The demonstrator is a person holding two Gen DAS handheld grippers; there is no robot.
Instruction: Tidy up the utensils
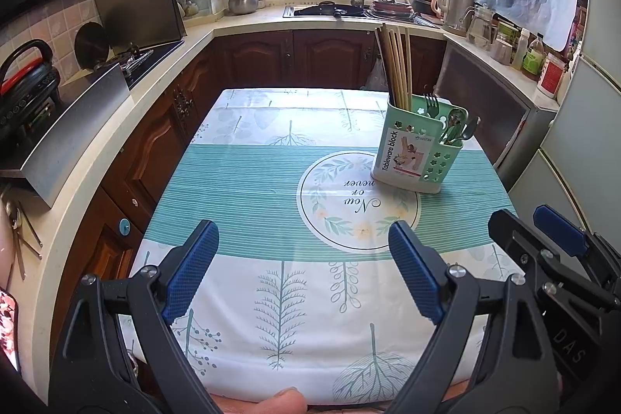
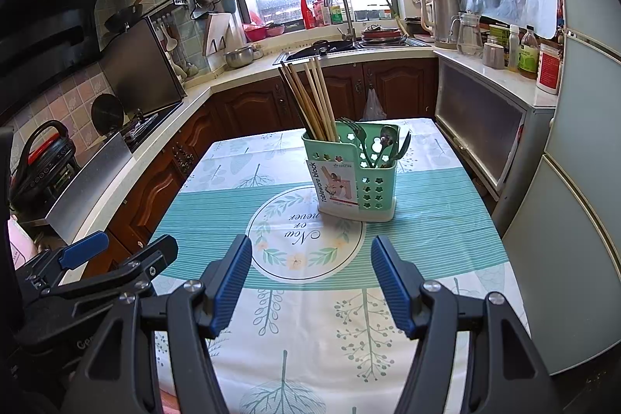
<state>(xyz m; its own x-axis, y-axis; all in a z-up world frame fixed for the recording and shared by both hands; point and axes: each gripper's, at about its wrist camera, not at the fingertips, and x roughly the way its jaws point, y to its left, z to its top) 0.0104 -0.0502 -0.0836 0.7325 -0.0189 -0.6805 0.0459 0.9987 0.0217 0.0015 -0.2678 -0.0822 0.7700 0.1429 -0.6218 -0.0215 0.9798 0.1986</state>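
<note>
The green utensil holder [image 2: 355, 177] stands upright on the far right part of the table [image 2: 446, 243], just past the round printed emblem on the cloth, and it already carries the chopsticks [image 2: 310, 99] in its far-left compartment and a fork [image 2: 355, 132] with spoons [image 2: 388, 140] in the near-right one. No loose utensil shows on the cloth in either view, so the sorting looks finished, or nearly so, and the step in hand is probably a last check or a pull back. The left gripper [image 1: 302, 270] and the right gripper [image 2: 310, 282] both hover over the near half of the table, fingers spread wide and holding nothing, well apart from the holder. To do this well, keep both grippers low and near, away from the tall chopsticks, which lean left and could tip the light plastic holder if knocked. If any piece needs straightening, approach from above the near-right compartment and pinch one handle only.
</note>
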